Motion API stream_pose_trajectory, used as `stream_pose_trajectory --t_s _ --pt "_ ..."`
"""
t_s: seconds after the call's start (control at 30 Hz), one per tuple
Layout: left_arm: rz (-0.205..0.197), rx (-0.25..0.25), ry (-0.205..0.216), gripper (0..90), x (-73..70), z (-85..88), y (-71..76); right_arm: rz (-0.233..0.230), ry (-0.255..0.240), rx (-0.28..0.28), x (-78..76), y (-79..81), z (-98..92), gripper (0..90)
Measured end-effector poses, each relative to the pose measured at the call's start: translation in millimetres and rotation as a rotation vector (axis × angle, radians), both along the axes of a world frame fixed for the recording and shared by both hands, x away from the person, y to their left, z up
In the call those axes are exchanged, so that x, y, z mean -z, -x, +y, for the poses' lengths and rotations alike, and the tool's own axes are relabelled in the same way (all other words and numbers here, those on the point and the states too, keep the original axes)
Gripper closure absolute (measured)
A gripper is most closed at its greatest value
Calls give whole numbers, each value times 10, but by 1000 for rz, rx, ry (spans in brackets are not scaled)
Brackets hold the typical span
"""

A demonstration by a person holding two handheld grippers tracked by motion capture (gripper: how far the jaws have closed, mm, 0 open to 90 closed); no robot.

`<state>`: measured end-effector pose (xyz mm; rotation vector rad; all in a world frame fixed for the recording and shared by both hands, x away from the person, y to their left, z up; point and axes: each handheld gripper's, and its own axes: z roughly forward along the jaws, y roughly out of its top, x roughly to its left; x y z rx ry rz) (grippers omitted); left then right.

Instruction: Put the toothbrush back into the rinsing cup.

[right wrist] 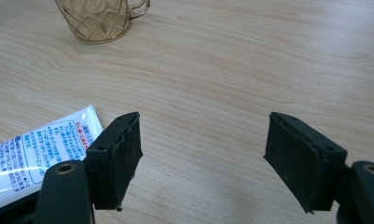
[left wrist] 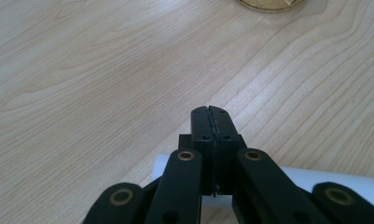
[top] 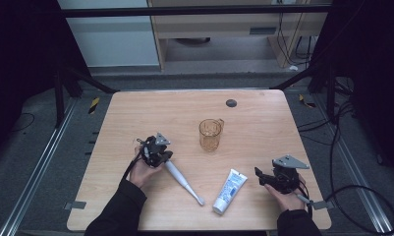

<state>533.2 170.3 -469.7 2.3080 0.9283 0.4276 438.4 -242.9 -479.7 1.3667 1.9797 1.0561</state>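
On the table [top: 135,113], left to right:

Left gripper [top: 157,151] in the left hand [top: 143,169], low over the wood, jaws pressed together with nothing between them; pads meeting in a thin seam in the left gripper view [left wrist: 211,123].

Toothbrush [top: 184,183] lying flat, white, slanting from just under that gripper toward the near edge; not gripped.

Cup [top: 210,134] upright, amber, handle to the right, farther back near the middle.

Tube [top: 230,191] lying flat, white with blue print, just right of the toothbrush, apart from it.

Right gripper [top: 269,178] in the right hand [top: 285,196], near the right edge, jaws wide apart and empty, aimed at the tube; tube end just beside one jaw in the right gripper view [right wrist: 40,144].
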Motion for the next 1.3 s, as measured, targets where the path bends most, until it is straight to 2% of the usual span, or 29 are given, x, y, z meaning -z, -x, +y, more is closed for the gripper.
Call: stream_pose_trajectory --t_s 0.57,0.9,1.3 --pt "16 -30 -14 897 25 163 57 -2 4 3 2 -2 -8 267" --pt "21 -34 -14 897 -6 270 184 -5 4 6 -1 -1 -17 267" --pt "28 -27 -27 897 -3 301 304 -5 6 5 -2 2 -20 267"
